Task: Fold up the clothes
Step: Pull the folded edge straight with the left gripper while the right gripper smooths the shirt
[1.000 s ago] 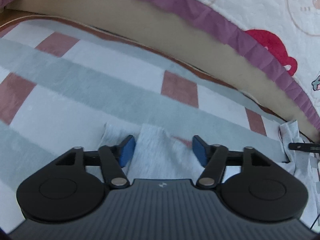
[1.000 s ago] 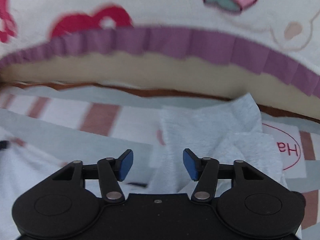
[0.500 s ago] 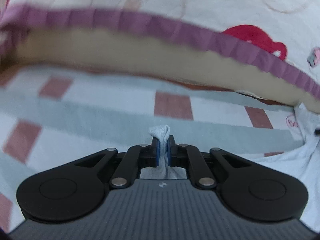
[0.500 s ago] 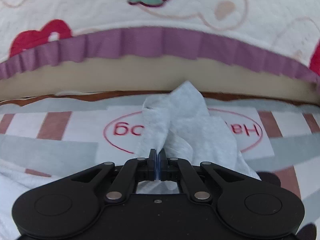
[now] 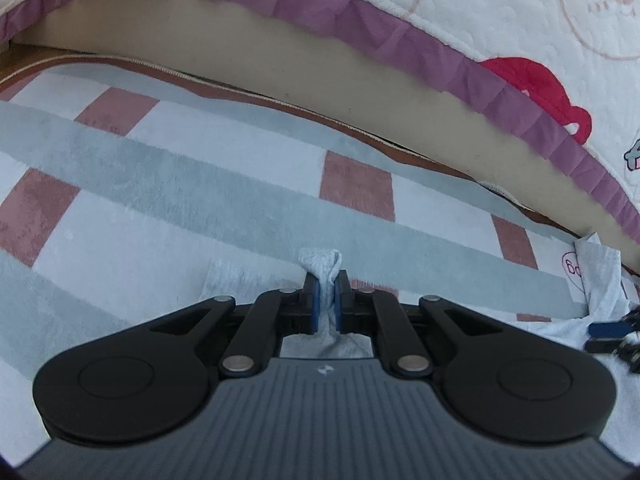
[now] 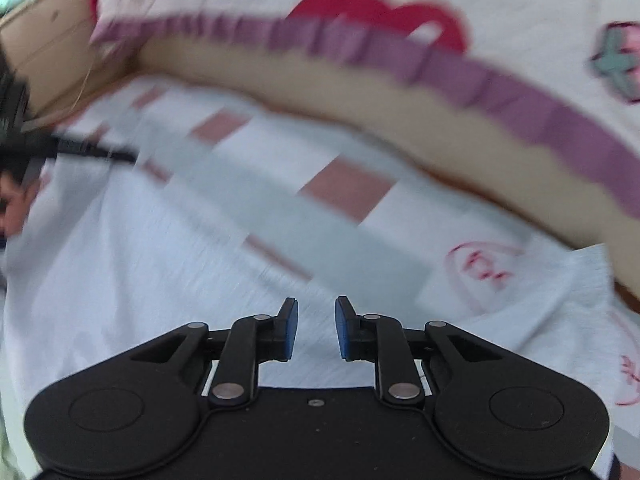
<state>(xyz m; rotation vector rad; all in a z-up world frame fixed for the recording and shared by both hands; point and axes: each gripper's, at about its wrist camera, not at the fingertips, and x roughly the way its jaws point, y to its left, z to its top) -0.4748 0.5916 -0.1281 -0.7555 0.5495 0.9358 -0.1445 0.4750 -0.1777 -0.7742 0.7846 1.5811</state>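
Note:
A pale grey-white garment (image 5: 240, 280) lies on a striped rug. My left gripper (image 5: 325, 300) is shut on a pinched-up fold of this garment (image 5: 322, 260), the cloth poking out above the blue pads. Another part of the garment (image 5: 600, 272) is bunched at the right edge, with the other gripper's dark tips (image 5: 612, 332) beside it. In the blurred right wrist view my right gripper (image 6: 317, 330) hovers over the spread garment (image 6: 140, 280); its jaws are opening and nothing sits between them.
The rug (image 5: 200, 184) has grey, white and dusty-red stripes and a red round print (image 6: 480, 268). A bed's beige side (image 5: 320, 68) and a quilt with a purple frill (image 5: 420, 44) run along the far edge. A dark cable (image 6: 92, 152) crosses at the left.
Both grippers closed on cloth. The left keeps its pinch. The right has let its fold go, its jaws now apart, and has swung and rolled to the left over the garment.

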